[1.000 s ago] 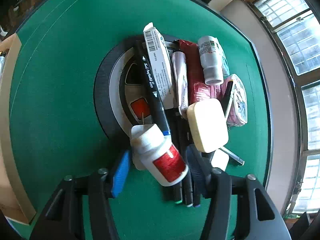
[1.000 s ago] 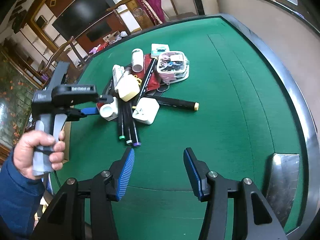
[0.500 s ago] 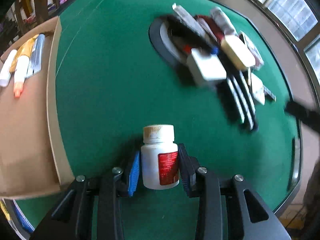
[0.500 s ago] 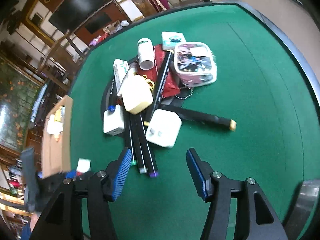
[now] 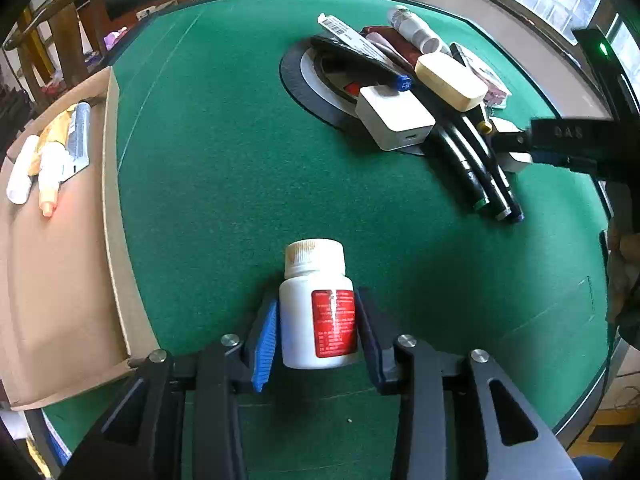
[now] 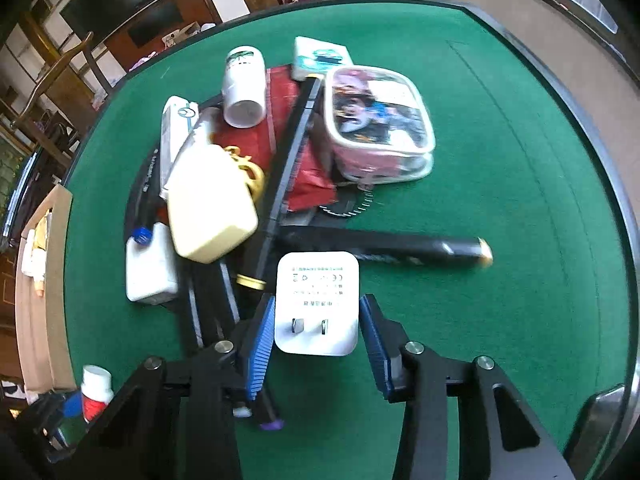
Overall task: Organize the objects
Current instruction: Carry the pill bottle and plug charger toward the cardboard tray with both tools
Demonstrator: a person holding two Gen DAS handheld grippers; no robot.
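- The white pill bottle (image 5: 316, 312), light, rigid and smooth, was held by its body between the narrowed jaws of the left gripper (image 5: 316, 332), above the counter (image 5: 224, 168).
- The hard, slippery charger (image 6: 317, 304) lay between the right gripper's (image 6: 318, 332) closing jaws; contact could not be told.

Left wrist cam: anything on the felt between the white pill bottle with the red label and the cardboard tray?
Nothing. In the left wrist view only bare green felt lies between the white pill bottle and the cardboard tray.
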